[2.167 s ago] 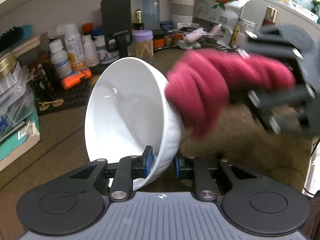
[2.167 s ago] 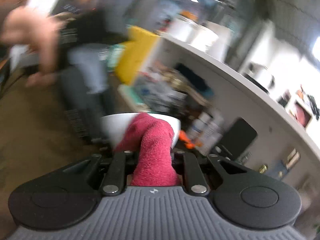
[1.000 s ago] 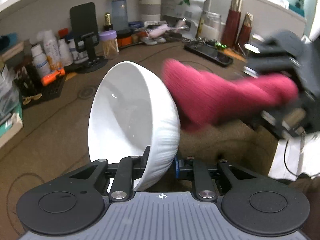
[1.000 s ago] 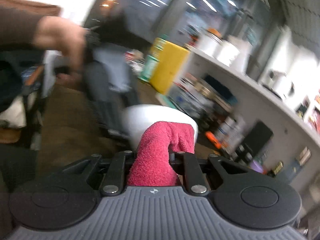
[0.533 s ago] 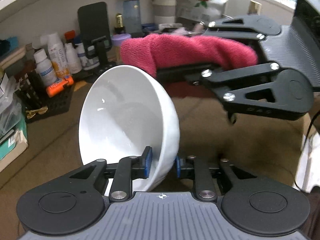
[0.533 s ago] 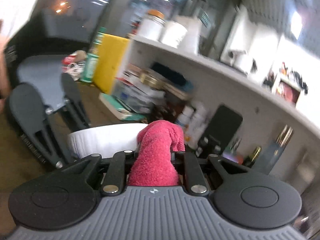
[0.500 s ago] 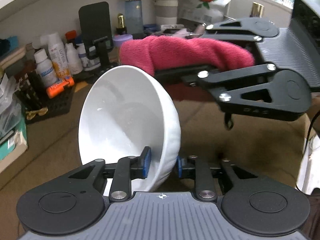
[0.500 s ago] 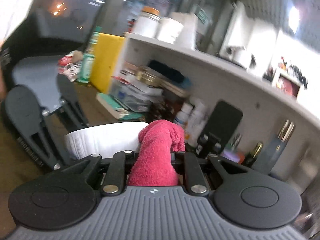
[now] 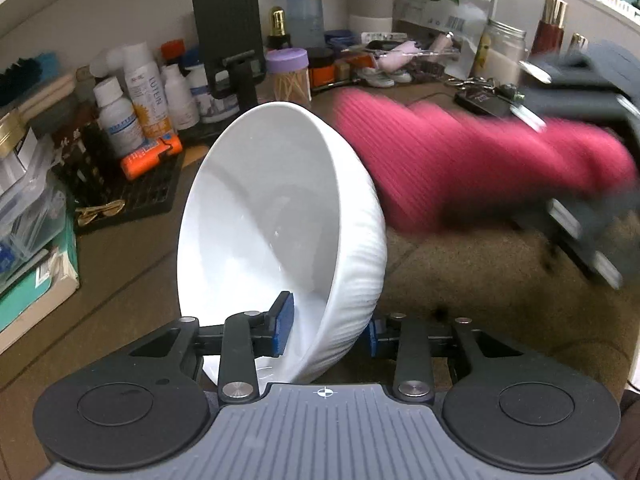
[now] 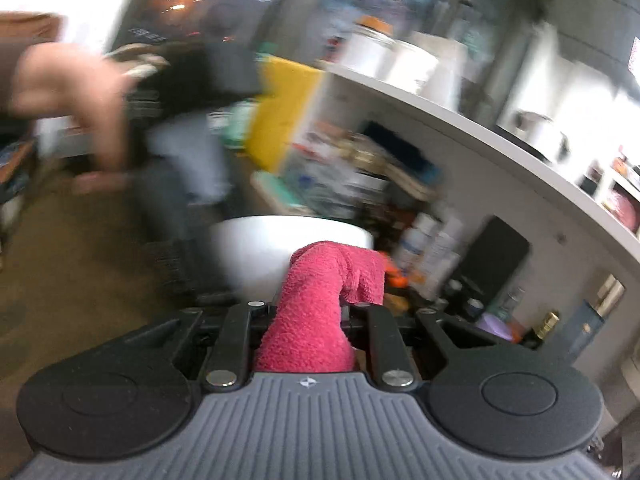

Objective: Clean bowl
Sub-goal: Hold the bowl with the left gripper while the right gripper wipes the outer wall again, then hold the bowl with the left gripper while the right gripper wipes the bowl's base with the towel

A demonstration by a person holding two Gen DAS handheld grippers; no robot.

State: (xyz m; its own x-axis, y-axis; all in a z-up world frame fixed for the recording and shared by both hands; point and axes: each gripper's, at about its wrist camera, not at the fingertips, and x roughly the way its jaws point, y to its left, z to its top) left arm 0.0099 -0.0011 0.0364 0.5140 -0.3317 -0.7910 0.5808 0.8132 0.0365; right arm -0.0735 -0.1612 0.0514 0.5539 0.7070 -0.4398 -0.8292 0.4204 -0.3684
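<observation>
My left gripper is shut on the rim of a white ribbed bowl and holds it tilted on edge above the brown table, with its opening to the left. My right gripper is shut on a pink-red cloth. In the left wrist view the cloth is blurred and lies against the bowl's outer right side, with the right gripper behind it. In the right wrist view the bowl sits just beyond the cloth.
The back of the brown table is crowded with bottles, a black phone stand, a purple-lidded jar, a black tray, keys and a phone. Boxes and books lie at the left.
The right gripper and cloth have swung from above the bowl's rim down to its outer right side, moving fast and blurred. The bowl stays gripped and tilted.
</observation>
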